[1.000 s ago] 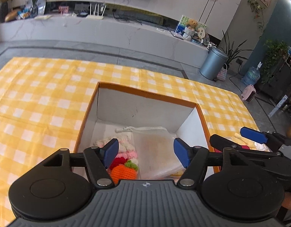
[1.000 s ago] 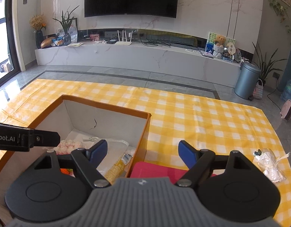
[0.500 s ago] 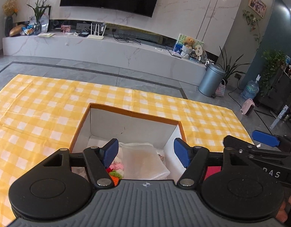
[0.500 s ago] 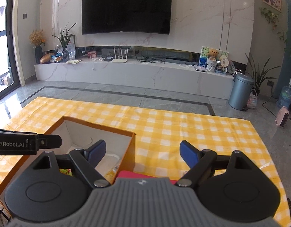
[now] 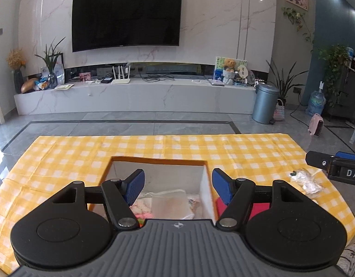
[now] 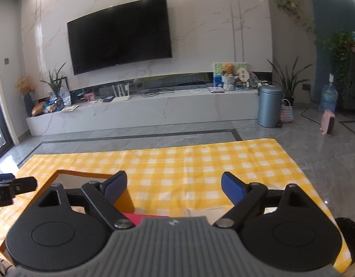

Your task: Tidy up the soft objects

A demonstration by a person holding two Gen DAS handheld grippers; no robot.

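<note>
Sorting is pausing between picks: we are holding the left tongs (image 5: 177, 185) wide and empty above the orange-rimmed box (image 5: 159, 160), where knitted pieces (image 5: 140, 204) are lying. Right tongs (image 6: 174, 188) are gaping too. Next we are judging the crinkly plastic bundle (image 5: 305, 181), near the surface's right edge, needs a gentle pinch.

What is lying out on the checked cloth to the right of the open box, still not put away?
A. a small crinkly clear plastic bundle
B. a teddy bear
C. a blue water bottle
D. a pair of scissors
A: in the left wrist view a crinkly clear plastic bundle rests on the yellow checked cloth, right of the box.
</note>
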